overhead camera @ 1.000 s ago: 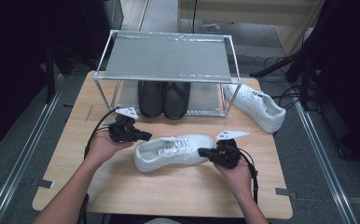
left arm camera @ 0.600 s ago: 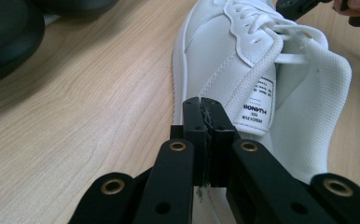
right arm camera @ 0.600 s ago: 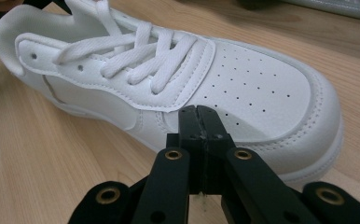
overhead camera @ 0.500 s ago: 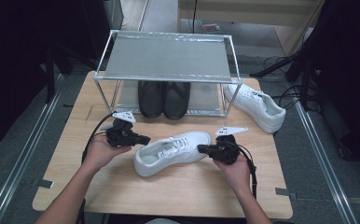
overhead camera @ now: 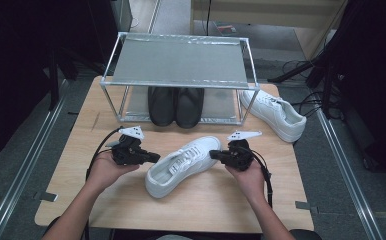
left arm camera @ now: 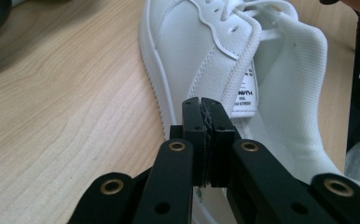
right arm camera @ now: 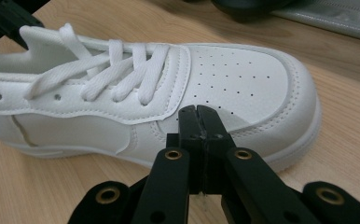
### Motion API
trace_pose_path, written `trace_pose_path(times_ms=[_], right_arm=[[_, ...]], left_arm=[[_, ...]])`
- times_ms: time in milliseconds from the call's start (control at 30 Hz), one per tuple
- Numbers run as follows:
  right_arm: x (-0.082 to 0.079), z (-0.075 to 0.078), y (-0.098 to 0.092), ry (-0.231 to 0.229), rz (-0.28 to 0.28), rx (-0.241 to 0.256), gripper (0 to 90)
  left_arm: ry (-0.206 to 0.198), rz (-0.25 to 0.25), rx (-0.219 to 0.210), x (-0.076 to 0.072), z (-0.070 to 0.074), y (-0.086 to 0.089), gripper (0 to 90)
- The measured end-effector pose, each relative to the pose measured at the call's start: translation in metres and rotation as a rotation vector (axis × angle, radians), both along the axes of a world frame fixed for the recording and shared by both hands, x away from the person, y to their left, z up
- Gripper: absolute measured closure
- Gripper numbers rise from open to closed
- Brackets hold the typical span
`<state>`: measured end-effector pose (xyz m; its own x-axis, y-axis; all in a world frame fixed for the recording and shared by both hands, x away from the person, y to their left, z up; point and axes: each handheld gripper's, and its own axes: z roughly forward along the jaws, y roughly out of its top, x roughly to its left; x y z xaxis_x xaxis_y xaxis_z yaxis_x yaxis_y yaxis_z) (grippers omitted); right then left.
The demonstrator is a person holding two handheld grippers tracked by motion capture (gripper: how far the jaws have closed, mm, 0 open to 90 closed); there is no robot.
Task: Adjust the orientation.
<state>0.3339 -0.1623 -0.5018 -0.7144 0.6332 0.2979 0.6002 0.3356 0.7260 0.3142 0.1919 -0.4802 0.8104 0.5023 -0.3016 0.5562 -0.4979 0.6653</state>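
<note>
A white lace-up sneaker [overhead camera: 183, 165] lies on its sole mid-table, toe pointing right and away. My left gripper [overhead camera: 154, 157] is shut and empty, its tips right at the sneaker's heel side. In the left gripper view the closed jaws [left arm camera: 201, 101] point at the sole edge below the padded collar [left arm camera: 285, 70]. My right gripper [overhead camera: 214, 154] is also shut with nothing in it, its tips at the toe. The right gripper view has its tips [right arm camera: 197, 110] in front of the perforated toe cap [right arm camera: 236, 77]. I cannot tell whether either gripper touches the sneaker.
A metal-framed rack [overhead camera: 181, 62] stands at the back of the wooden table [overhead camera: 81, 150]. A pair of black shoes [overhead camera: 176, 105] sits under it. A second white sneaker [overhead camera: 276, 114] lies at the rack's right end. Cables trail from both grippers.
My left gripper has come nearer to me and closer to the sneaker's heel. My right gripper has shifted slightly away and left toward the toe. The sneaker has stayed put.
</note>
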Motion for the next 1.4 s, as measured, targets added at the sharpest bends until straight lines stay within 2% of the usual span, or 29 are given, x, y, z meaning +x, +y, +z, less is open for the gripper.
trace_pose_path(times_ms=[400,533,667,767,900,1167,1233,1400], right_arm=[[0.012,0.001,0.013,-0.020,0.000,-0.015,90.0],[0.013,0.002,0.018,-0.039,-0.003,-0.035,90.0],[0.013,0.003,0.018,-0.029,-0.011,-0.041,89.4],[0.010,0.005,0.016,-0.016,-0.014,-0.025,88.8],[0.002,0.007,0.014,-0.024,-0.010,-0.017,88.9],[-0.017,0.005,0.016,-0.011,0.016,-0.020,89.8],[-0.021,0.003,0.018,-0.010,0.018,-0.024,89.7],[-0.028,-0.002,0.027,0.000,0.052,-0.022,89.2]], left_arm=[[0.021,-0.014,-0.012,-0.015,-0.002,-0.002,89.1],[0.021,-0.007,-0.038,-0.016,-0.001,-0.001,89.0],[0.002,-0.004,-0.047,-0.015,0.001,0.001,89.0],[-0.004,0.001,-0.033,-0.011,0.000,0.000,88.7],[0.000,0.000,-0.018,-0.003,-0.003,-0.004,88.7],[0.009,-0.036,-0.006,0.013,-0.009,-0.016,88.6],[0.035,-0.045,0.005,0.018,-0.013,-0.018,88.7],[0.041,-0.061,0.022,0.023,-0.016,-0.021,88.7]])
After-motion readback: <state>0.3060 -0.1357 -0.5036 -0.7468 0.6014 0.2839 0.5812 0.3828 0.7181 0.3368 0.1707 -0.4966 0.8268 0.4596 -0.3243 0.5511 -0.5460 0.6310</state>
